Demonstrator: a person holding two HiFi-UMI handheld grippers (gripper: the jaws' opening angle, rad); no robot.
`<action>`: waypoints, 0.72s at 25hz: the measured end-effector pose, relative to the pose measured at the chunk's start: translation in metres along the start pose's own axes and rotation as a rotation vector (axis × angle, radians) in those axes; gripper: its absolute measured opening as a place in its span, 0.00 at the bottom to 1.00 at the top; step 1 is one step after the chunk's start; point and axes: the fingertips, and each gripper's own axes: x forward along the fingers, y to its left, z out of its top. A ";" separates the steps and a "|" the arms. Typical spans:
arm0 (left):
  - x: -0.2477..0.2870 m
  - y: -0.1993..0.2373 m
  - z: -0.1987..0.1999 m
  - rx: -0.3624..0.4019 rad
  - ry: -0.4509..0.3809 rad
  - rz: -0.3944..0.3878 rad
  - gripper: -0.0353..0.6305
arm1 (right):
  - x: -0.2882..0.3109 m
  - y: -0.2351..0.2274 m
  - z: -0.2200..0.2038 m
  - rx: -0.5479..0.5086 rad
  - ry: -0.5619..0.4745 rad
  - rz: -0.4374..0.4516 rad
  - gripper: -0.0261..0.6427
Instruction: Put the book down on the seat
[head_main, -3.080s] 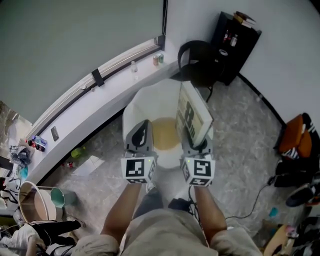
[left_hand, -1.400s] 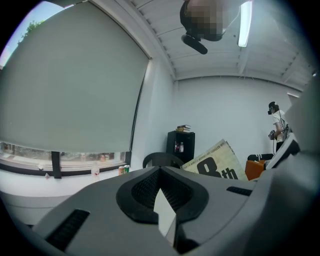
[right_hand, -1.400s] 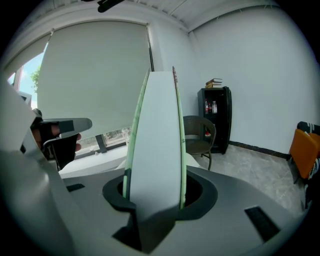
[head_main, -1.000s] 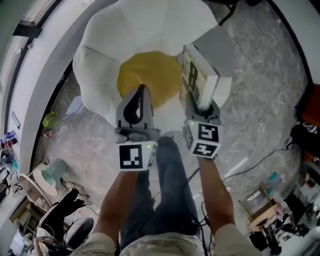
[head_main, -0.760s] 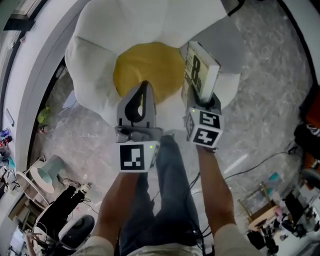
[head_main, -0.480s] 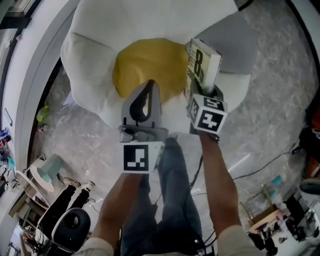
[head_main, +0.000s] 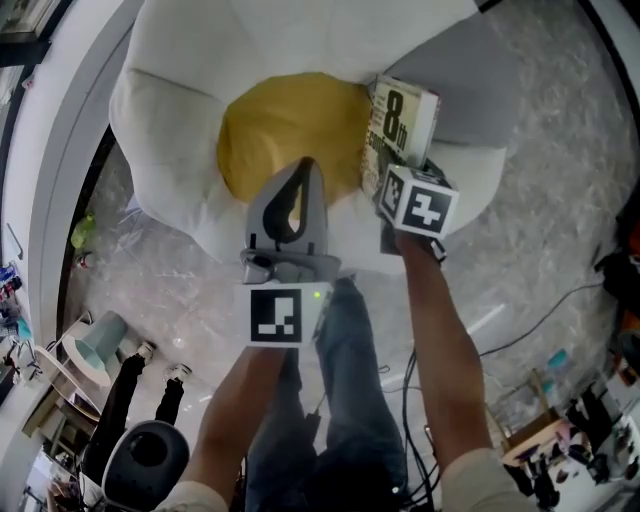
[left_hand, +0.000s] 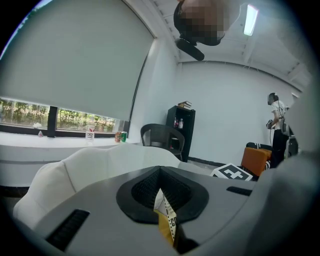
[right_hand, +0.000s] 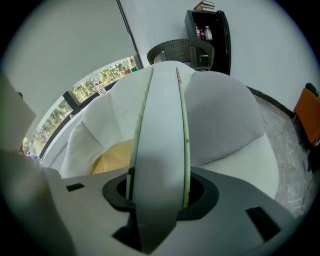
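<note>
Right gripper (head_main: 398, 180) tilts down, jaws clamping book (head_main: 401, 120); left gripper (head_main: 303, 178) jaws closed.

Thick book (head_main: 400, 125), bold 8 on its pale cover, held upright over the white seat (head_main: 165, 110), just beside its yellow centre (head_main: 280, 135).

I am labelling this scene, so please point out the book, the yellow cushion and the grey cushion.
book (head_main: 402, 120), head view, on its front cover.
yellow cushion (head_main: 285, 135), head view, on its middle.
grey cushion (head_main: 468, 88), head view, on its top surface.
</note>
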 end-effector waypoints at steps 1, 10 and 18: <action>0.000 0.000 -0.001 0.000 0.002 -0.001 0.06 | 0.001 -0.002 0.000 0.008 0.002 -0.006 0.28; 0.002 0.002 -0.006 0.006 0.011 0.008 0.06 | 0.003 -0.018 0.002 -0.035 -0.004 -0.054 0.32; 0.007 -0.002 -0.016 0.021 0.032 0.001 0.06 | -0.001 -0.041 0.004 -0.073 -0.046 -0.156 0.47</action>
